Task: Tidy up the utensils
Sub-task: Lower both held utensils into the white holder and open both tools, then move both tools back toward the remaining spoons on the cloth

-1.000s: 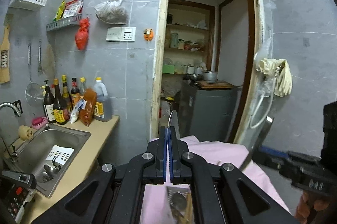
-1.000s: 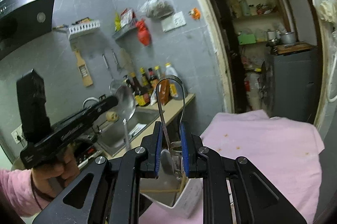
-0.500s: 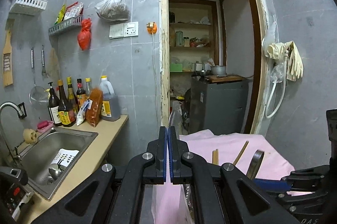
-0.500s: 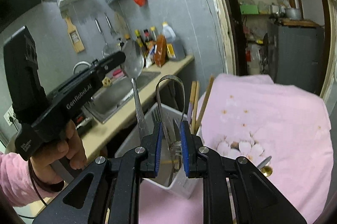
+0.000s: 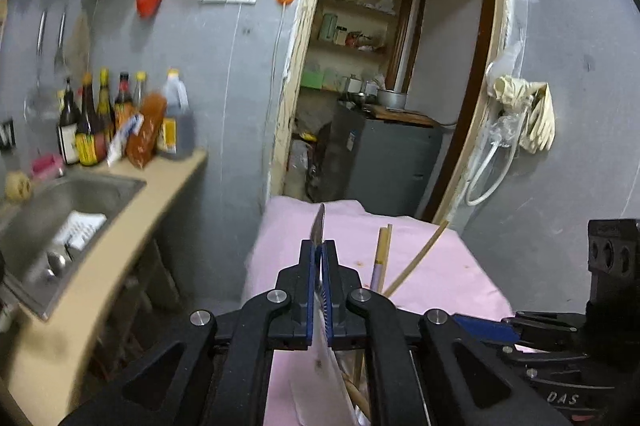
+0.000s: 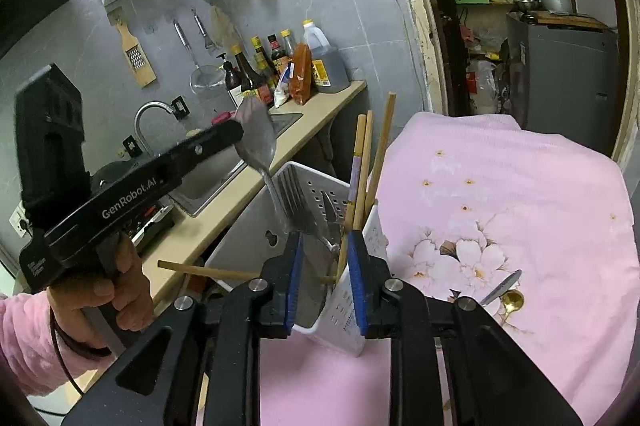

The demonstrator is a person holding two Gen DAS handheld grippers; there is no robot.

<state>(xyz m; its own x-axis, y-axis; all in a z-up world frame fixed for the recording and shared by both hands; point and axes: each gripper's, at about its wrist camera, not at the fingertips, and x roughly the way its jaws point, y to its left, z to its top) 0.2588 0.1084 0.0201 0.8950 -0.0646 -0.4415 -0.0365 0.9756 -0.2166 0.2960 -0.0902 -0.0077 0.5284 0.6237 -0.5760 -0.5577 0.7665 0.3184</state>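
Pink tablecloth: left fingers pinch spoon, right fingers parting above holder

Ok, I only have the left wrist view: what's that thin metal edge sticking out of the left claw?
Observer: A spoon, edge-on in your view. The left claw is shut on its bowl end.
Operator: Where does its handle point?
Observer: Down into the white utensil holder, close beside a fork standing there.
Operator: Anything left outside the holder?
Observer: Yes, a small gold spoon lies on the pink cloth, to the right of the holder.
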